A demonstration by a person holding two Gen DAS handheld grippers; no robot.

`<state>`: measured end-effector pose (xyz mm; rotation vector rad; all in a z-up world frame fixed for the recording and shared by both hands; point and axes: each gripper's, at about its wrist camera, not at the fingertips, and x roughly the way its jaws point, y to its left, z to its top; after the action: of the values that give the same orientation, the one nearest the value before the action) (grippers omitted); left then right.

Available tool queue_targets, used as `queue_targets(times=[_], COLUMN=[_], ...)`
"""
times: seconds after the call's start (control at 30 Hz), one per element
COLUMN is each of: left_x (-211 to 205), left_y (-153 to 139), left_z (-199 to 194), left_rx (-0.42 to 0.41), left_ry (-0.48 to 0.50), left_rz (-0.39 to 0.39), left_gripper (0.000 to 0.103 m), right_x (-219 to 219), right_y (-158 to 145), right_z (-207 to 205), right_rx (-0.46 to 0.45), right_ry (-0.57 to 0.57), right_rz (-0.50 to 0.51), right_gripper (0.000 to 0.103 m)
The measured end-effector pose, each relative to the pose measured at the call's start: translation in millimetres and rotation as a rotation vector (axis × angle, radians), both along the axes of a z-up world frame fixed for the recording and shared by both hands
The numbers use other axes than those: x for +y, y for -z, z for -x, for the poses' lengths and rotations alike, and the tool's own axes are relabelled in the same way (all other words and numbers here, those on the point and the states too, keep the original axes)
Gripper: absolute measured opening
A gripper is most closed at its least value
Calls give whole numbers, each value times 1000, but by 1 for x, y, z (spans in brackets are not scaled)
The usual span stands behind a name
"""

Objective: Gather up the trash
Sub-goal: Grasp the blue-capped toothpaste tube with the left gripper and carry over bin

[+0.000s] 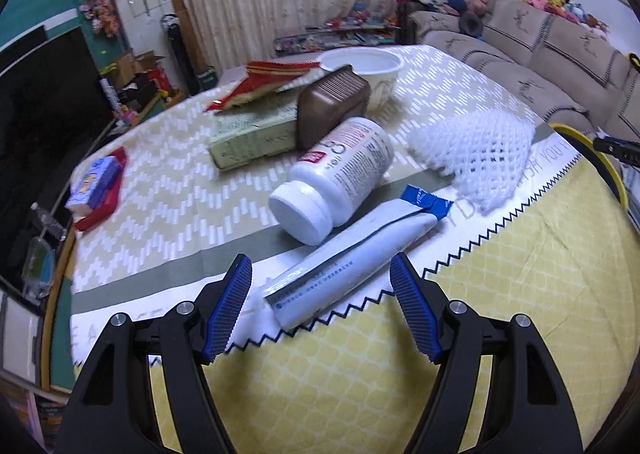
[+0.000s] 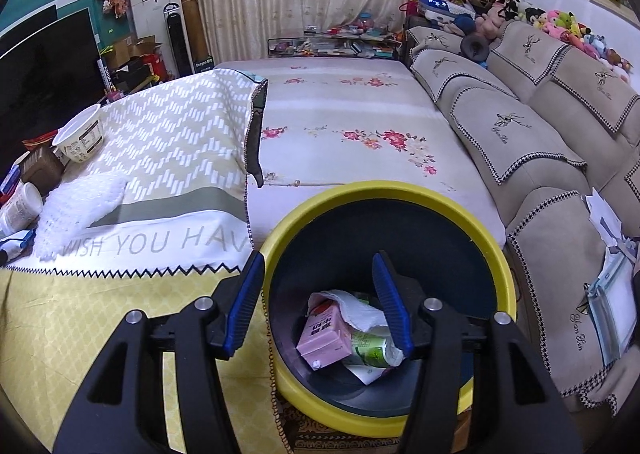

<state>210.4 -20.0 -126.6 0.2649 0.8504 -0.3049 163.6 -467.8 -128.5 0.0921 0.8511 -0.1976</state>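
In the left wrist view, a white toothpaste tube with a blue crimped end lies on the tablecloth. My left gripper is open, and the tube's cap end sits between its blue fingers, untouched by the pads. Just beyond the tube a white pill bottle lies on its side, with a white foam net to the right. My right gripper hangs open and empty over a yellow-rimmed bin. Inside the bin are a pink carton, a green pack and white tissue.
Farther back on the table are a brown container, a pale green box, a red wrapper and a white bowl. A blue and red pack lies at the left edge. A sofa runs along the right.
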Motion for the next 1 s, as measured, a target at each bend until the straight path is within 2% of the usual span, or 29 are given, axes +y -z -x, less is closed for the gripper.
queue_targets(times=[0.23, 0.37, 0.47, 0.6, 0.73, 0.9, 1.0], left_x=[-16, -34, -43, -44, -43, -50, -52], left_y=[5, -3, -5, 3, 11, 13, 12], left_z=[12, 33, 31, 10, -6, -9, -7], left_rx=[55, 78, 65, 100, 133, 120, 118], left_ry=[97, 183, 178, 121, 84, 90, 94], left_rz=[5, 55, 29, 29, 39, 18, 18], left_gripper=[72, 72, 72, 71, 57, 48, 33], right_x=[2, 3, 5, 7, 5, 1, -1], right_y=[0, 1, 2, 0, -2, 0, 1], right_z=[0, 0, 0, 3, 4, 4, 5], right_rx=[2, 1, -1, -6, -11, -8, -7], right_ry=[-11, -18, -24, -34, -32, -28, -28], right_rz=[-10, -18, -25, -31, -37, -45, -49], right_gripper=[54, 54, 54, 54, 54, 54, 54])
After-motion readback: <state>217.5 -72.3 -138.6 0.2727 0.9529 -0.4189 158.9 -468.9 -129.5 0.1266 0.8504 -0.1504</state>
